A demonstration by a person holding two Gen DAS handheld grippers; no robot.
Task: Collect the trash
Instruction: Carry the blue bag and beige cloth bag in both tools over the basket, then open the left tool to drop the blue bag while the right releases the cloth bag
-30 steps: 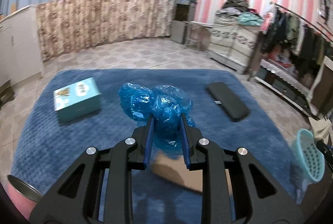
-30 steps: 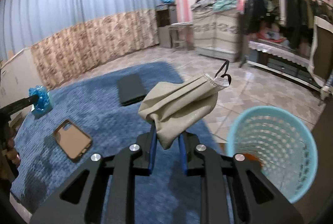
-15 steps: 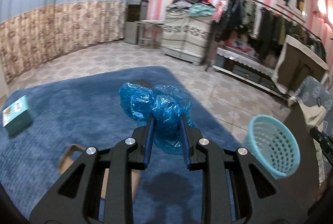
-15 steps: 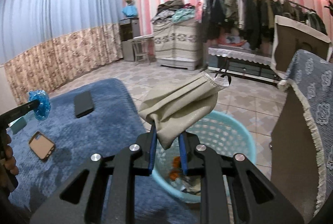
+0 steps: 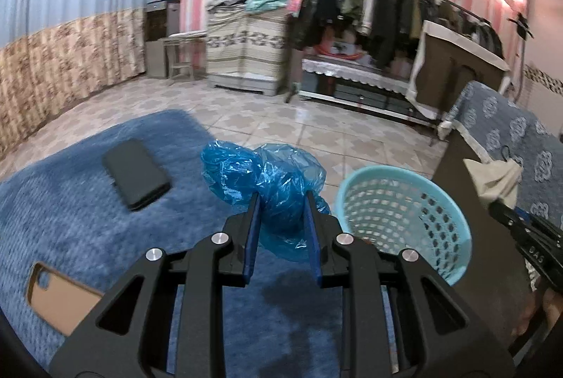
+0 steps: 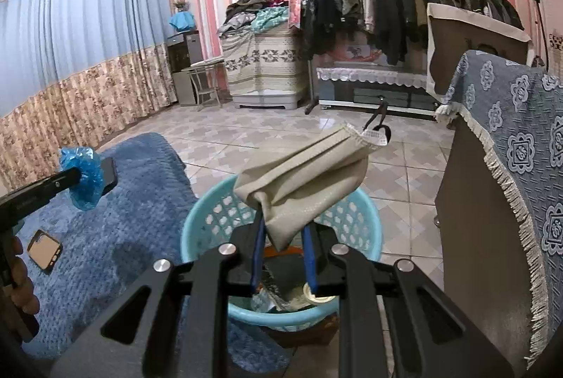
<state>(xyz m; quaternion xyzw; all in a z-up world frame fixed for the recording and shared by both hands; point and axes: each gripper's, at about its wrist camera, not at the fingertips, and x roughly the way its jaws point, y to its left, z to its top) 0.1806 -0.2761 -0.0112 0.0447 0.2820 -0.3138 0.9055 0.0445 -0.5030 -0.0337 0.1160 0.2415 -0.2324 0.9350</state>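
The right hand-held gripper [image 6: 281, 237] clamps a beige mask [image 6: 302, 181] above the basket [image 6: 366, 219]; at nine o'clock, the left hand-held gripper [image 5: 281, 212] grips a blue plastic bag [image 5: 267, 174].

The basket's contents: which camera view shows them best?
The right wrist view: it looks down into the basket and shows trash at the bottom. The left wrist view shows only its rim and holed wall from the side.

From here my right tongs [image 6: 283, 219] hide most of what lies inside the basket [image 6: 369, 223]. The tan phone case [image 5: 59, 300] is partly covered by my left tongs [image 5: 281, 212]. Distant clothes blur.
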